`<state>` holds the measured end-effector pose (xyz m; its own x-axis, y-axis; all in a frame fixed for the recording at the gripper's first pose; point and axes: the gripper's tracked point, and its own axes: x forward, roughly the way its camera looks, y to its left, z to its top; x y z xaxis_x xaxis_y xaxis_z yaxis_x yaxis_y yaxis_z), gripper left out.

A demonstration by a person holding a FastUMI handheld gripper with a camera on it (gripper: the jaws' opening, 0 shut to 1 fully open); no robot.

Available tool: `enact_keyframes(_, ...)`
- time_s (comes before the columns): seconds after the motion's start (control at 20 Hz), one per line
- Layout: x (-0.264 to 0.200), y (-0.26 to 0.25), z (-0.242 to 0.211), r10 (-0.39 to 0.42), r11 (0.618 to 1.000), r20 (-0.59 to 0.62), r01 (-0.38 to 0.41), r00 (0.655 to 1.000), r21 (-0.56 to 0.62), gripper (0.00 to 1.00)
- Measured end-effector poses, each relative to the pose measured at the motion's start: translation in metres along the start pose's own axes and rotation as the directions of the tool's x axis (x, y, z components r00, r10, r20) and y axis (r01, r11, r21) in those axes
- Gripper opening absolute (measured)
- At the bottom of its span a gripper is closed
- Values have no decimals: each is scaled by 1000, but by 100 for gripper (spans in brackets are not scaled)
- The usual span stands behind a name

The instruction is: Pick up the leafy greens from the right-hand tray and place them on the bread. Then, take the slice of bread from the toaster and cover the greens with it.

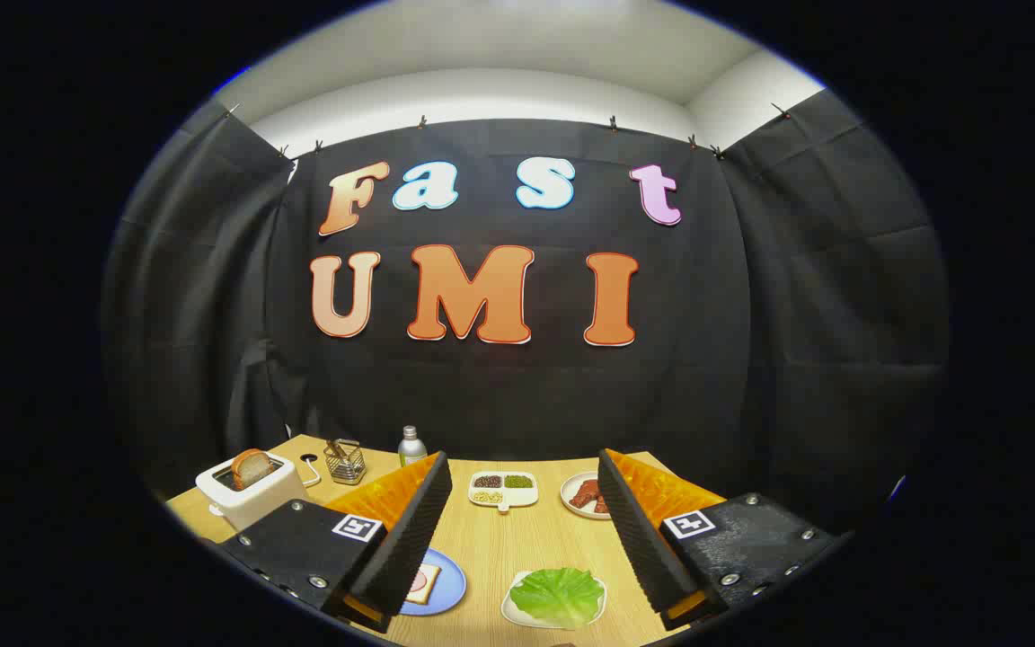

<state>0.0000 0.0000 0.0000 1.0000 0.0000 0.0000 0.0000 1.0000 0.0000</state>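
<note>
Gripper view: gripper (517, 530) spread wide, holding nothing, high above table (499, 539). Leafy greens (559, 595) on right-hand tray (510, 609), between fingers. Likely risks: tearing the floppy leaf, dragging the tray, overshooting bread (424, 584) beside it.

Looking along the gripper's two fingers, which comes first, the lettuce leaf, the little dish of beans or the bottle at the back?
The gripper is open.
1. Leafy greens: on their tray between the fingertips, nearest.
2. Divided dish of beans and seeds: mid-table, beyond the fingers.
3. Bottle: at the table's back edge, by the wire basket, farthest.
</note>
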Motion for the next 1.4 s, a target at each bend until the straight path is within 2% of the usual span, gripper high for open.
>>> enact_keyframes(0.9, 9, -22, -26, -22, 999, -49, 19, 999, -42, 98)
enact_keyframes(1.4, 21, -32, -91, -12, 998, -157, 1, 988, -70, 98)
